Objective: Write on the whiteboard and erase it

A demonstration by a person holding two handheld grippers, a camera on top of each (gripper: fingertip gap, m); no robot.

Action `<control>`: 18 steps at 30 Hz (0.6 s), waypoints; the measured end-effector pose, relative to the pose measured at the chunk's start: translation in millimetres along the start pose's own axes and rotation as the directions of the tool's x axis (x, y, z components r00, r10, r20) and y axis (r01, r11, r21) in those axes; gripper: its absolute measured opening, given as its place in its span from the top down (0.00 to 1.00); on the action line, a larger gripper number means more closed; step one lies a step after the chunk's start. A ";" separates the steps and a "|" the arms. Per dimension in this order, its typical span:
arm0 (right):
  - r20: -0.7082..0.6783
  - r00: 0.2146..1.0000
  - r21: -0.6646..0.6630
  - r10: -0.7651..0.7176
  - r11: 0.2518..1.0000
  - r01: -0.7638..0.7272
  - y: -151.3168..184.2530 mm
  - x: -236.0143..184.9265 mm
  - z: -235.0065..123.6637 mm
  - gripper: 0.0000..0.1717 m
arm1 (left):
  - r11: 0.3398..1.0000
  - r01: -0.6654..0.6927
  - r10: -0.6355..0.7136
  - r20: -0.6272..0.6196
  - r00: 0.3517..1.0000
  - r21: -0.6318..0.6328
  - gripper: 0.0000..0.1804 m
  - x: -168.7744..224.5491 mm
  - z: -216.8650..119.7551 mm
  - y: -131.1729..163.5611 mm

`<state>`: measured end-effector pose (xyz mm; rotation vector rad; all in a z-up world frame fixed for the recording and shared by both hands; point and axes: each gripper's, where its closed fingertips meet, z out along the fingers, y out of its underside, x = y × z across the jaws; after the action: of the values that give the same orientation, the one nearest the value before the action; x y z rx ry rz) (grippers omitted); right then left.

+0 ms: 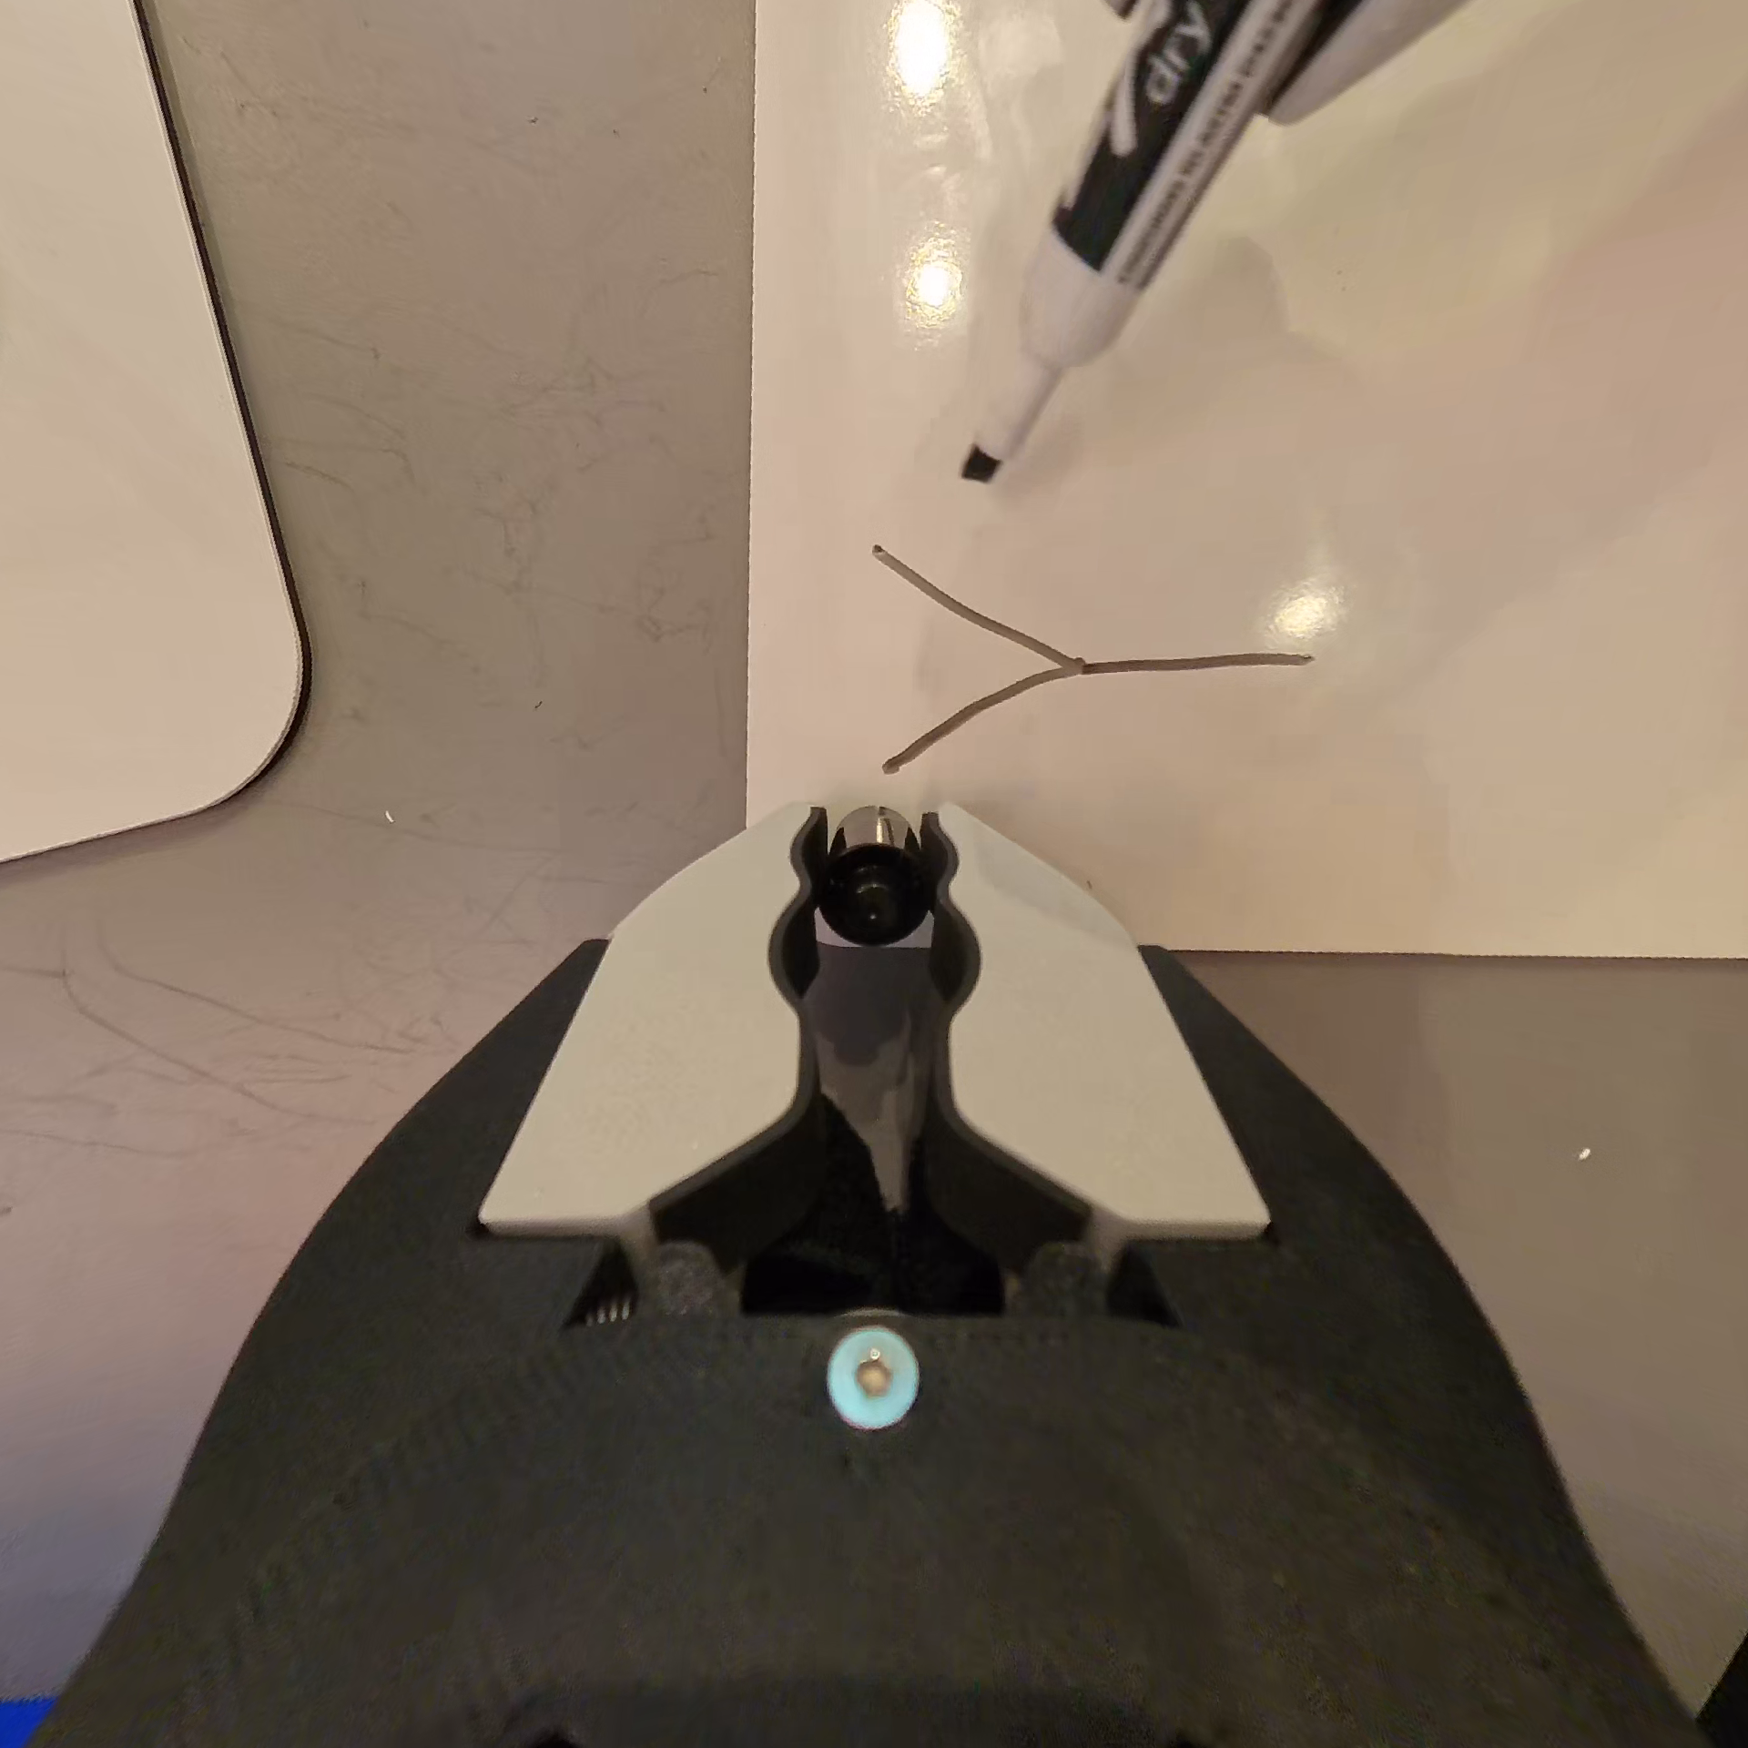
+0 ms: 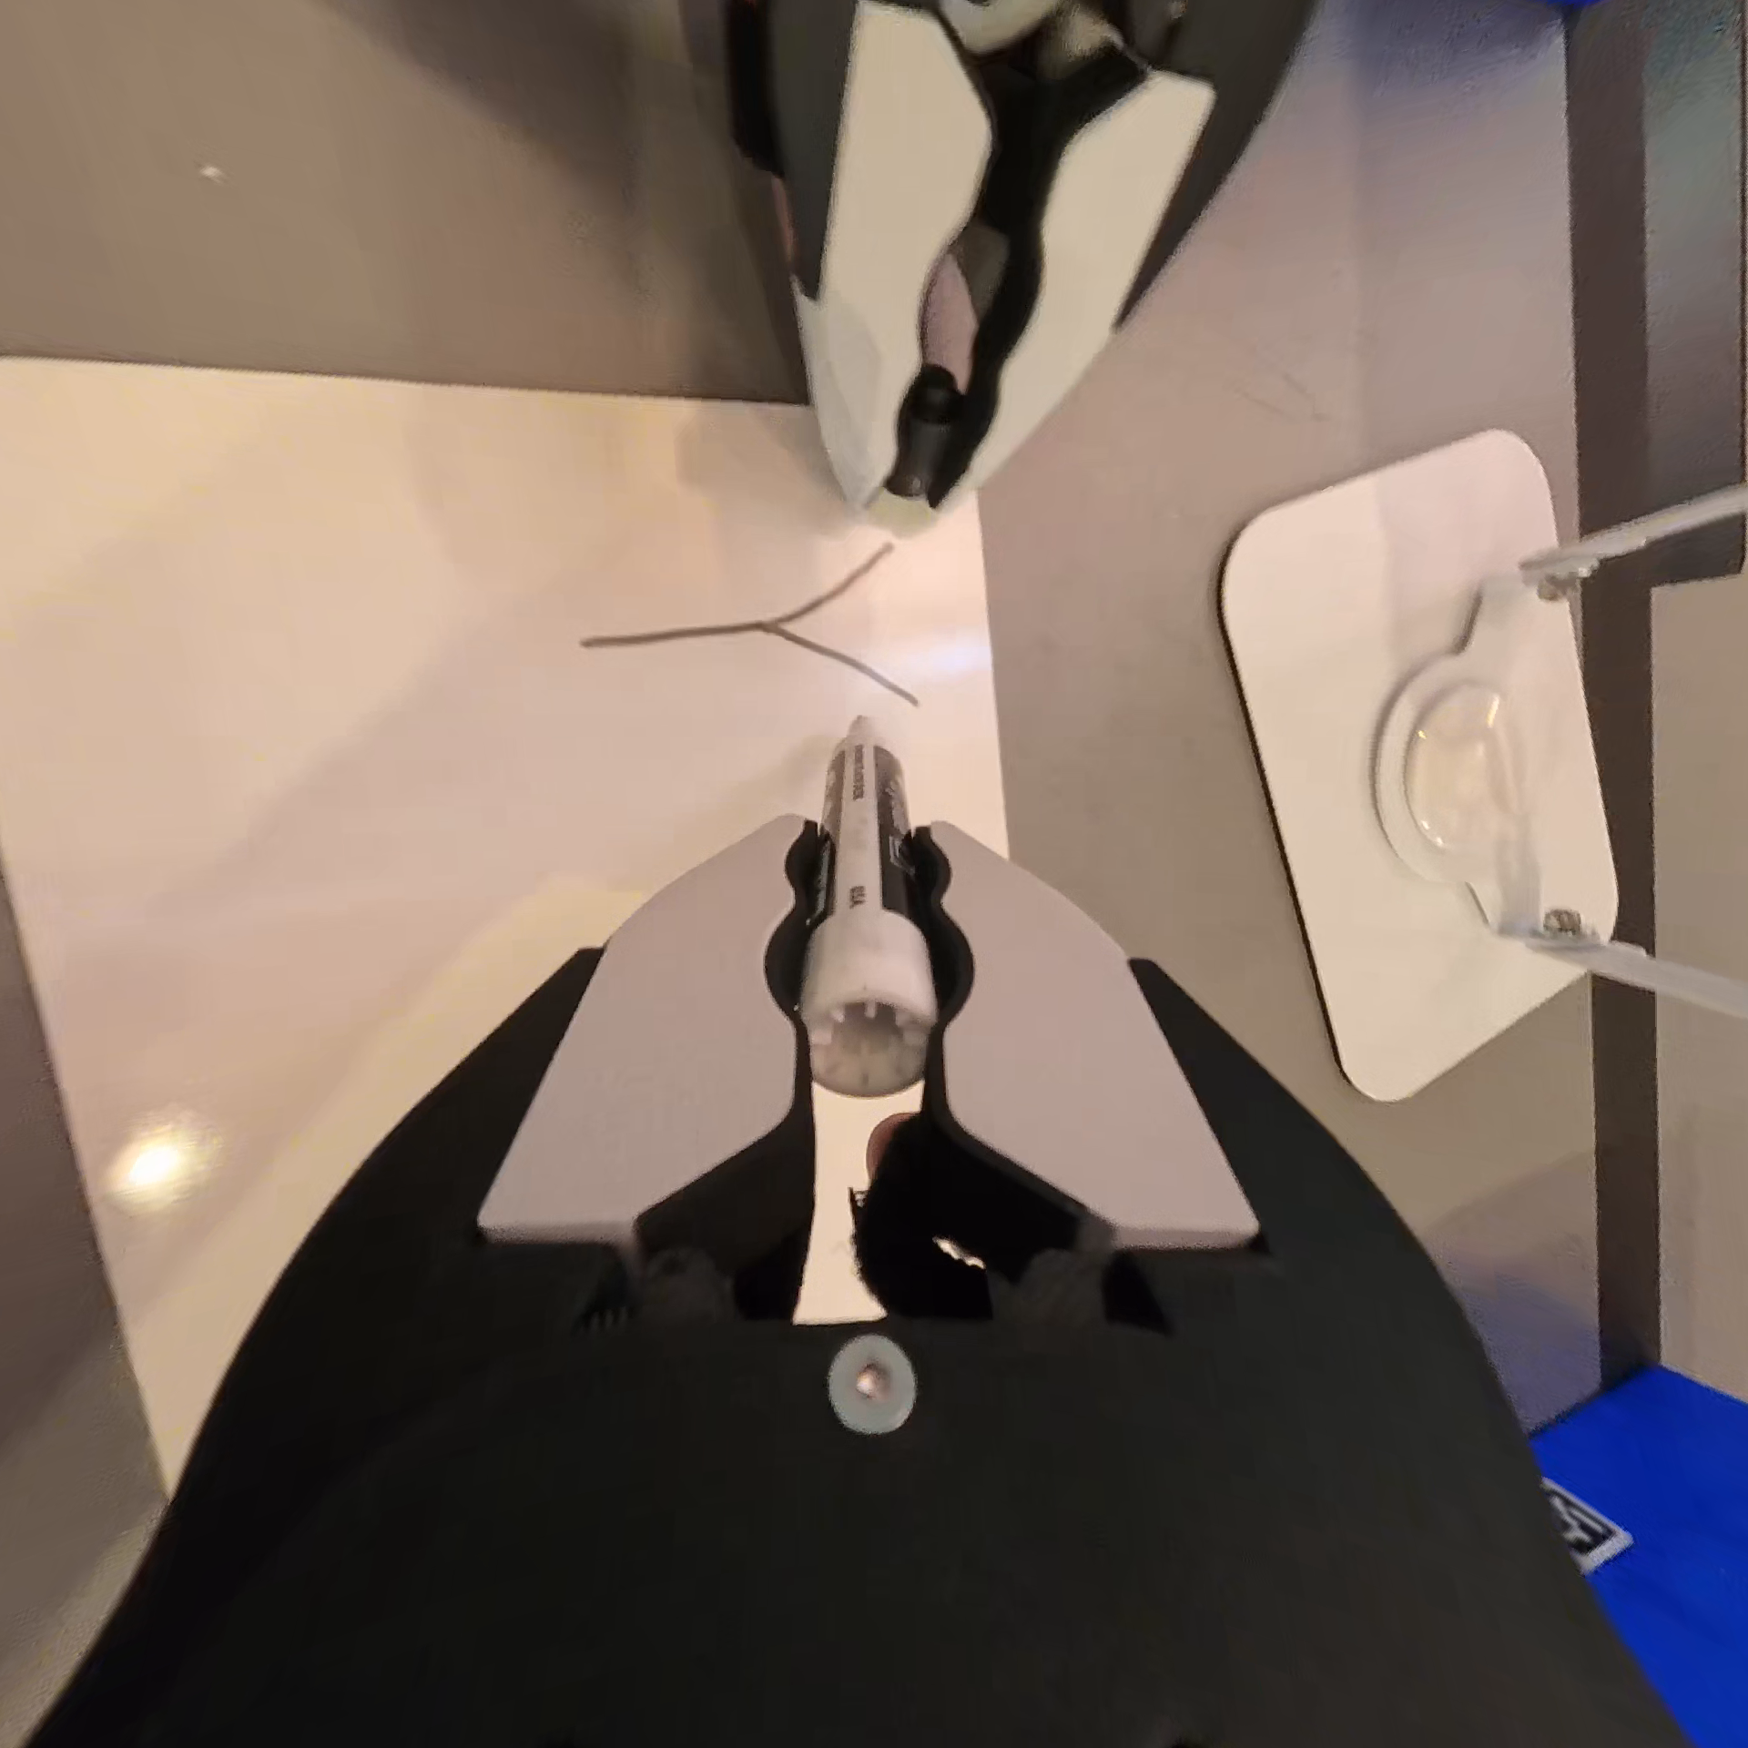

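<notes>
Two grippers are working over a glossy white whiteboard sheet [image 1: 1324, 473] lying flat on the grey table [image 1: 473, 378]. The right gripper [image 2: 865, 837] is clamping a black-and-white dry-erase marker [image 2: 865, 851] along its fingers, rear end toward the camera, probably so the tip leads the stroke. The left gripper [image 1: 875, 818] is closed around a small black marker cap [image 1: 870, 884], likely keeping it off the board until recapping.

A thin grey three-branched line [image 1: 1069, 662] is already sitting on the whiteboard near its edge, between the two grippers. The marker's black chisel tip [image 1: 984, 463] is hanging just beside one branch; contact with the board can't be told. Writing looks partly done, erasing not yet started.

Only the left wrist view is showing that tip clearly. Only the right wrist view is showing a white rounded-corner plate [image 2: 1324, 757] carrying a clear plastic fixture [image 2: 1457, 766], well apart from the board, plus a blue block [image 2: 1655, 1513] at the corner. No eraser is visible.
</notes>
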<state>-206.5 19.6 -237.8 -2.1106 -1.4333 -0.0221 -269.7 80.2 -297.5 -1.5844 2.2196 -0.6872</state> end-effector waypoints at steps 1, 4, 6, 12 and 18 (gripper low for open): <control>-0.010 1.000 0.000 0.010 1.000 -0.010 2.8 3.6 1.1 0.88 | 1.000 0.000 0.000 0.000 1.000 0.000 0.89 0.0 0.0 0.0; -0.025 0.999 -0.018 0.027 0.999 -0.027 8.8 9.1 4.6 0.88 | 1.000 0.000 0.000 0.000 1.000 0.000 0.89 -0.1 0.0 0.0; -0.025 0.999 -0.009 0.033 0.999 -0.033 8.1 9.5 5.5 0.88 | 1.000 0.000 0.000 0.000 1.000 0.000 0.89 0.0 0.0 0.0; -0.032 0.999 -0.004 0.032 0.999 -0.032 5.8 10.5 9.0 0.88 | 1.000 0.000 0.000 -0.001 1.000 0.002 0.89 0.1 0.2 -0.4; -0.025 0.999 -0.020 0.020 1.000 -0.020 5.9 8.3 16.0 0.88 | 1.000 0.001 -0.001 -0.001 1.000 0.002 0.89 0.1 0.3 -0.3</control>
<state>-202.8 32.6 -251.1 -2.1338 -1.4029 -0.0558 -269.4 80.0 -297.6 -1.5845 2.2185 -0.6905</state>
